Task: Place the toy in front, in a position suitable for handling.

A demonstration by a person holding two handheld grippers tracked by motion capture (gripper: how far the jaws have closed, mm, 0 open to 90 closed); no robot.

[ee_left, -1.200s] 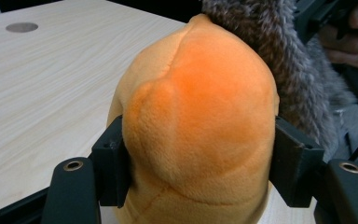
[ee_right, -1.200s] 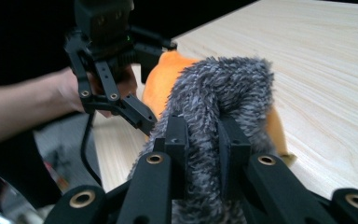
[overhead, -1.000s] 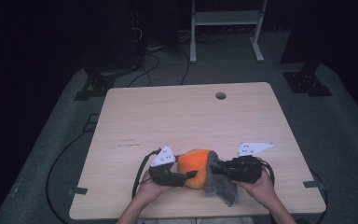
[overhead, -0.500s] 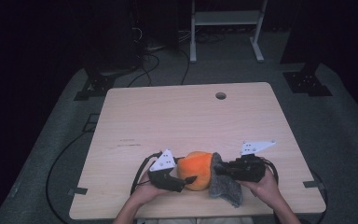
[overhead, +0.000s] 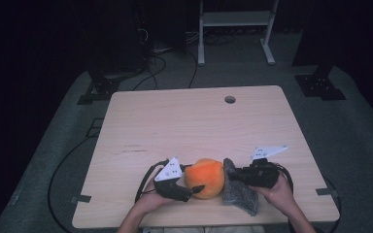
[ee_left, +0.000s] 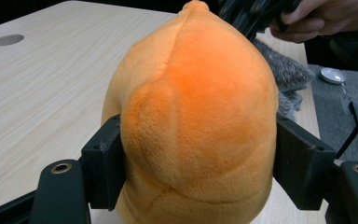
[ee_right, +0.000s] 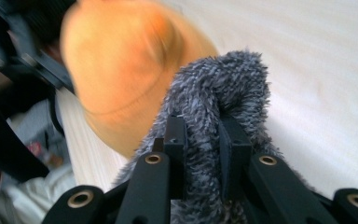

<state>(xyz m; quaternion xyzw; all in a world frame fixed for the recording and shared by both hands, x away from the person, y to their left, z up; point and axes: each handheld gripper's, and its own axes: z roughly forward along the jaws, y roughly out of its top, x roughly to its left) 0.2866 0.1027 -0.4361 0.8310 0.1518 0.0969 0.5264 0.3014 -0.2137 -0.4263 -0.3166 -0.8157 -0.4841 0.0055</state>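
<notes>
Left gripper (overhead: 190, 190): I have its jaws round the orange plush (overhead: 204, 177), one pad on each flank; they have just been opening a little, yet in the left gripper view the pads still dent the fabric, so I call it a grip.
Right gripper (overhead: 234, 175): clenched on a fold of the grey furry cloth (overhead: 241, 194), pile bulging over both pads in the right gripper view.
Where the things are: plush and cloth touch each other near the front edge of the table (overhead: 189, 121), between my two hands.
Key relation: the cloth lies directly on the right side of the plush, and the plush's long axis stands roughly upright.
Nearer hand: the right one owns the cloth; the left only steadies.
My judgement: the cloth goes against or over the plush next.
Room: bare wood ahead and to both sides; the near edge is close, so I would work away from it.
</notes>
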